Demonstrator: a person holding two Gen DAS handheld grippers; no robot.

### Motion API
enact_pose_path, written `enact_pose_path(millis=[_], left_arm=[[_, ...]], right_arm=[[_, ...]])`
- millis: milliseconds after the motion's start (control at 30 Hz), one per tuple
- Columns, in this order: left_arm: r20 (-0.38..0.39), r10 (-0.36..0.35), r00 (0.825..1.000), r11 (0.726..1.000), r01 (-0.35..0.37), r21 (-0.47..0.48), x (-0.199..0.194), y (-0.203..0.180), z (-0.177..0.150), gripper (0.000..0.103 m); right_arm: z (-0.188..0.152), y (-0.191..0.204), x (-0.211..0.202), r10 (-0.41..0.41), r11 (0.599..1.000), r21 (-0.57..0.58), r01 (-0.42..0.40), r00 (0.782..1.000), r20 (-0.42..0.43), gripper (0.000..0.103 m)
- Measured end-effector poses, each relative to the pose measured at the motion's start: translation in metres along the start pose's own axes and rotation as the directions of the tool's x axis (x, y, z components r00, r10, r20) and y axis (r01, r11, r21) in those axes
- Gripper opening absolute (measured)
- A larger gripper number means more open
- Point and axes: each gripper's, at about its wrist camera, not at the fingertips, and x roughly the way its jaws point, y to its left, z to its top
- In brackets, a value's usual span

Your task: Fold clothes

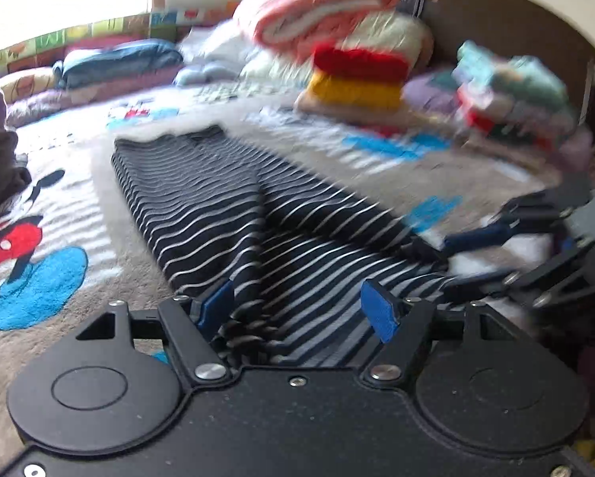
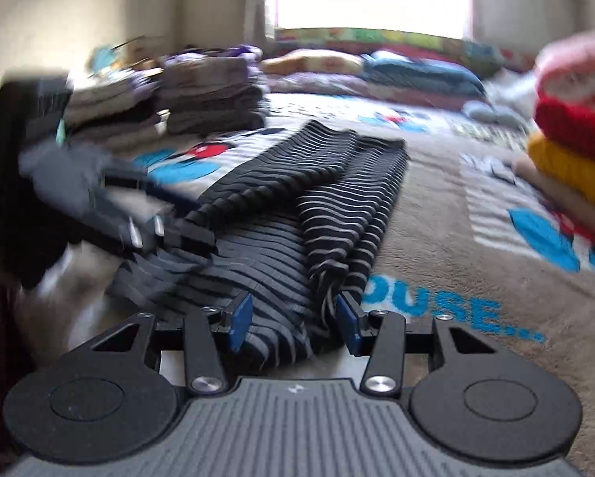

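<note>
We are looking at a bed [image 1: 98, 286] covered by a beige cartoon-mouse blanket [image 2: 456, 238]. A dark striped garment [image 1: 218, 198] is lying lengthwise along its middle. Folded stacks are sitting around it: a red and yellow pile [image 1: 361, 79], a grey pile [image 2: 214, 95], and pillows [image 1: 118, 59] at the far edge.

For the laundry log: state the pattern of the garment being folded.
The garment is dark navy, almost black, with thin pale horizontal stripes. The left wrist view shows it best.
</note>
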Motion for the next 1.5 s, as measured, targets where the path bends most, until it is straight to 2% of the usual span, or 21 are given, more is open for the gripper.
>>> enact_pose_path(millis=[167, 367, 533, 633, 867, 967, 1067, 1100, 1267, 1333, 1500], left_arm=[[-0.035, 0.088, 0.995, 0.994, -0.086, 0.061, -0.022, -0.008, -0.017, 0.070], [-0.065, 0.177, 0.982, 0.972, -0.164, 0.168, -0.031, -0.014, -0.038, 0.070], [-0.074, 0.242, 0.967, 0.926, -0.208, 0.315, -0.025, -0.029, -0.053, 0.070], [-0.049, 0.278, 0.959, 0.894, -0.239, 0.378, -0.013, -0.034, -0.058, 0.070], [0.032, 0.320, 0.947, 0.855, -0.304, 0.420, 0.011, -0.038, -0.054, 0.070], [0.052, 0.327, 0.944, 0.858, -0.320, 0.403, 0.019, -0.037, -0.050, 0.068], [0.053, 0.318, 0.947, 0.870, -0.314, 0.380, 0.024, -0.037, -0.048, 0.057], [0.044, 0.306, 0.951, 0.877, -0.300, 0.376, 0.024, -0.038, -0.047, 0.046], [0.018, 0.304, 0.952, 0.895, -0.292, 0.337, 0.022, -0.043, -0.045, 0.033], [0.021, 0.325, 0.945, 0.881, -0.311, 0.356, 0.021, -0.048, -0.046, 0.024], [0.008, 0.346, 0.938, 0.862, -0.321, 0.392, 0.010, -0.059, -0.049, 0.019]], right_arm=[[-0.011, 0.003, -0.022, -0.028, 0.992, -0.121, 0.031, 0.999, 0.028, 0.047], [-0.017, 0.009, -0.020, -0.131, 0.953, -0.273, 0.130, 0.991, 0.014, 0.047], [-0.024, 0.014, -0.004, -0.182, 0.912, -0.373, 0.173, 0.983, 0.011, 0.048], [-0.029, 0.018, 0.007, -0.202, 0.884, -0.427, 0.188, 0.979, 0.013, 0.048], [-0.035, 0.025, 0.021, -0.197, 0.846, -0.493, 0.204, 0.978, 0.067, 0.048], [-0.034, 0.027, 0.026, -0.183, 0.835, -0.511, 0.203, 0.979, 0.090, 0.048], [-0.032, 0.029, 0.030, -0.169, 0.827, -0.528, 0.193, 0.981, 0.094, 0.045], [-0.031, 0.029, 0.031, -0.158, 0.829, -0.529, 0.180, 0.984, 0.087, 0.034], [-0.025, 0.029, 0.033, -0.127, 0.860, -0.492, 0.137, 0.990, 0.054, 0.021], [-0.023, 0.030, 0.030, -0.120, 0.866, -0.483, 0.130, 0.991, 0.050, 0.020], [-0.022, 0.033, 0.017, -0.091, 0.885, -0.454, 0.101, 0.995, 0.044, 0.019]])
